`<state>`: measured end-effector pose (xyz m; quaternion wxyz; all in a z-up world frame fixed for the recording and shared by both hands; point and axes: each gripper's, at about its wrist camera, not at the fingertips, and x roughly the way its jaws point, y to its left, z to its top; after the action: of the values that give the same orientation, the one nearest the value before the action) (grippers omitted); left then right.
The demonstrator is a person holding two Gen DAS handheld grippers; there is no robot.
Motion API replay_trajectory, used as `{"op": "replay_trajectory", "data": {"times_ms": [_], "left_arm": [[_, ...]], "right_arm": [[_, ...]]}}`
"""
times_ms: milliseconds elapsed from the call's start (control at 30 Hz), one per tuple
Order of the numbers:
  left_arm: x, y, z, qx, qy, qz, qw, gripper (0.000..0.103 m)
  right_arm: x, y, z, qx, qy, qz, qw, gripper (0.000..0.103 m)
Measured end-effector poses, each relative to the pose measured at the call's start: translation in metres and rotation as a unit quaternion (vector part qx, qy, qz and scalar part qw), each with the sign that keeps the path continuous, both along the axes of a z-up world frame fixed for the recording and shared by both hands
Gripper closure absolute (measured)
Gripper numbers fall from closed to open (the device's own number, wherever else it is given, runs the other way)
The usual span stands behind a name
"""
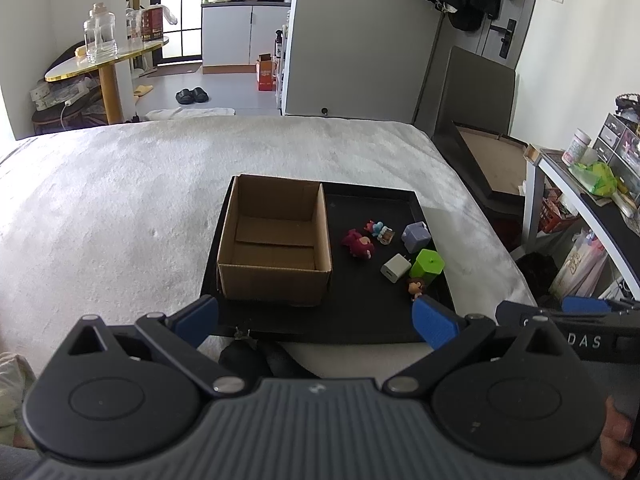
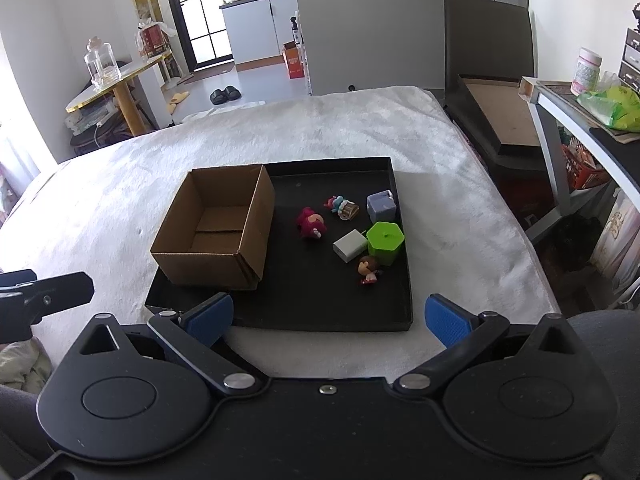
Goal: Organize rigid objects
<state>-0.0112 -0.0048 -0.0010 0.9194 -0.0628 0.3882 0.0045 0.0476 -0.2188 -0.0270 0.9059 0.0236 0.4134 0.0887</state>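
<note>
Left jaws: my left gripper (image 1: 316,316) is spread wide with nothing between its blue pads, hovering at the near edge of the tray.
Right jaws: my right gripper (image 2: 329,318) is just as wide and holds nothing, hanging short of the tray's near rim.
Nearest target: the small doll (image 2: 369,269) lies on its side, closest to my right pads, just beside the green block (image 2: 385,240).
Other pieces: a white charger (image 2: 350,245) touches or nearly touches the green block; a red figure (image 2: 311,222), a striped toy (image 2: 342,205) and a lilac cube (image 2: 381,205) sit farther back.
Box: the cardboard box (image 2: 216,228) stands empty on the left half of the black tray (image 2: 320,308), well apart from the pieces.
Surroundings: the tray rests on a white bedcover (image 2: 100,200).
Step, as I judge it: nothing is picked yet; I would start with the doll.
Doing it well: I would come down from above with the right side, straddle the doll's body without nudging the green block, and close gently.
</note>
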Motion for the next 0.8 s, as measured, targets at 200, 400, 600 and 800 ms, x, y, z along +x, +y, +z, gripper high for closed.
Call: {"op": "replay_trajectory", "data": {"times_ms": [200, 400, 600, 800], "left_arm": [[0.011, 0.002, -0.005, -0.004, 0.000, 0.005, 1.0000, 0.000], [0.029, 0.011, -0.015, -0.009, 0.006, 0.018, 0.9998, 0.000], [0.043, 0.019, -0.026, -0.005, 0.005, 0.030, 0.9995, 0.001], [0.062, 0.027, -0.049, -0.008, 0.019, 0.043, 0.9989, 0.001]], "right_arm": [[0.006, 0.006, -0.005, -0.003, 0.001, 0.005, 1.000, 0.000], [0.011, 0.008, -0.010, -0.001, -0.019, 0.018, 1.000, 0.000], [0.023, 0.004, -0.020, 0.005, -0.025, 0.014, 1.000, 0.000], [0.038, -0.007, -0.036, 0.004, -0.035, 0.004, 0.999, 0.000]]}}
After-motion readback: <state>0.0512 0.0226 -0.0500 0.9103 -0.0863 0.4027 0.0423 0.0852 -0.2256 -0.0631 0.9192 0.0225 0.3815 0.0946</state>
